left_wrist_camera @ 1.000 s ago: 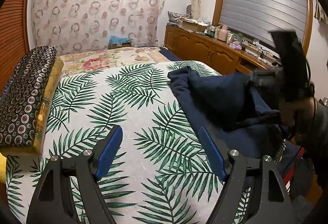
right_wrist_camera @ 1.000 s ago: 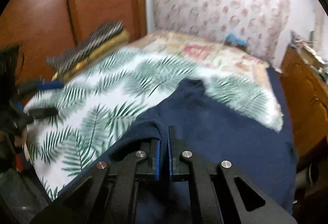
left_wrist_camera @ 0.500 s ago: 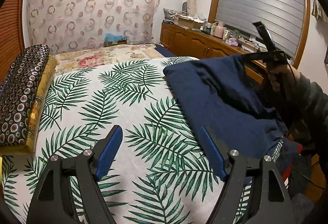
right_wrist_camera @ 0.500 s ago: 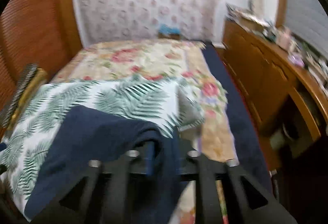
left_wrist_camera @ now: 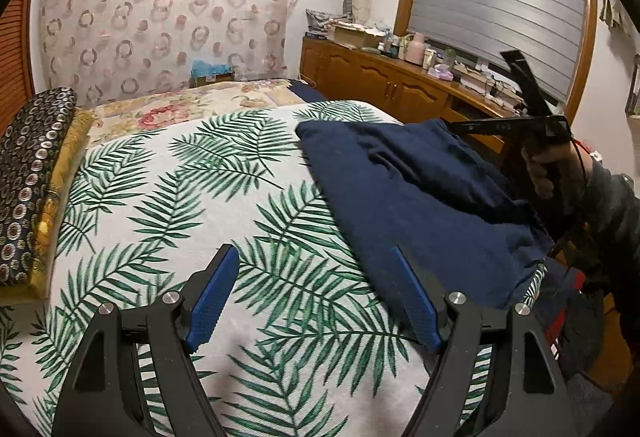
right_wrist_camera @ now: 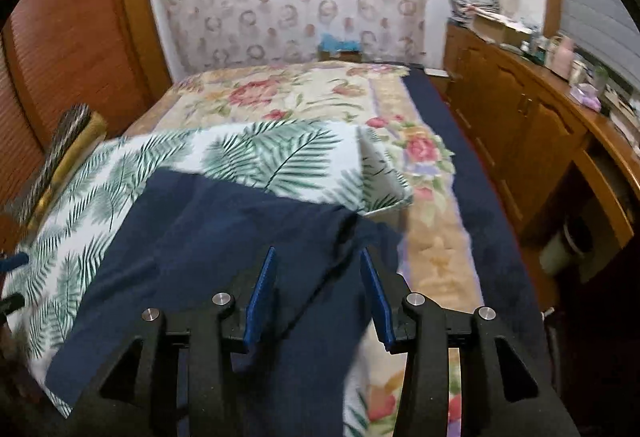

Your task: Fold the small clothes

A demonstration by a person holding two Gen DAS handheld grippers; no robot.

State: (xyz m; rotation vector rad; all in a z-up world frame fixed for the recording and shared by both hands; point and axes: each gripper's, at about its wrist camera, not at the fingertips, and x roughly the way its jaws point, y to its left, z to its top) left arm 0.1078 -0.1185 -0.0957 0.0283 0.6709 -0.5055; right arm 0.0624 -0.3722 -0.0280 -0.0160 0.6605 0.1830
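1. Across the right half of the left wrist view, the navy garment [left_wrist_camera: 416, 193] lies on the palm-leaf cover [left_wrist_camera: 208, 197], bunched toward the right edge of the bed; in the right wrist view it fills the lower centre [right_wrist_camera: 224, 237], its far hem running over the cover's turned-up corner.
2. Right gripper [right_wrist_camera: 316, 293]: jaws opening, blue pads apart, a raised fold of navy cloth between them but no pad visibly pressing on it. Reads as a release.
3. Left gripper [left_wrist_camera: 316, 297]: jaws wide, nothing between them, only leaf print below; its right finger overlaps the garment's near edge in frame, contact unclear.
4. Risk: the released fold may slump back or slide off the bed's right edge, since much cloth sits near that side. Cause: loose, rumpled layers with nothing pinning them.
5. Risk: the next pinch may catch the cover with the cloth, since the garment lies flat on it.
6. Pose: both grippers tilt downward over the bed. The person's right hand [left_wrist_camera: 548, 169] shows at right of the left view, wrapped round the handle, sleeve below.
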